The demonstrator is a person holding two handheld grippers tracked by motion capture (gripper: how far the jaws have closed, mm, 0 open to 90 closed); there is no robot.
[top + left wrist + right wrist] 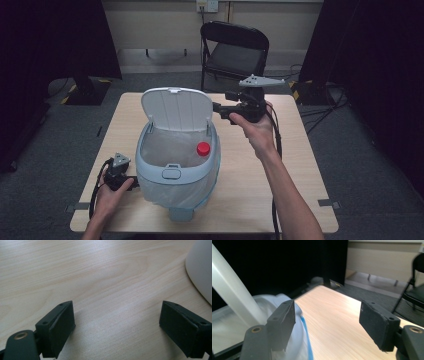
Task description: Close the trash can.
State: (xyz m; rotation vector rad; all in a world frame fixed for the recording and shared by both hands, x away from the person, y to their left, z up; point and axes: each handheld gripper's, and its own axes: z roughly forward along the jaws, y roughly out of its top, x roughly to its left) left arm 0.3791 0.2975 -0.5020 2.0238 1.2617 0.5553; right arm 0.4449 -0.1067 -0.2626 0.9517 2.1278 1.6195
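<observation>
A pale grey waste bin (176, 172) with a clear bag liner stands on the wooden table (295, 195), its lid (176, 107) raised upright at the back. Inside the bin lies something with a red cap (203, 148). My right gripper (218, 111) hovers just right of the raised lid, open with nothing between its jaws; in its own view (327, 322) the lid (232, 295) slants at the left over the bin's rim (299, 315). My left gripper (134, 181) rests low on the table by the bin's left side, open and empty (117, 325), the bin wall (201, 267) at its right.
A black folding chair (234, 47) stands behind the table. Dark curtains hang at both sides of the room. Cables trail from both grippers along the table and off its edges. Bare tabletop lies right of the bin.
</observation>
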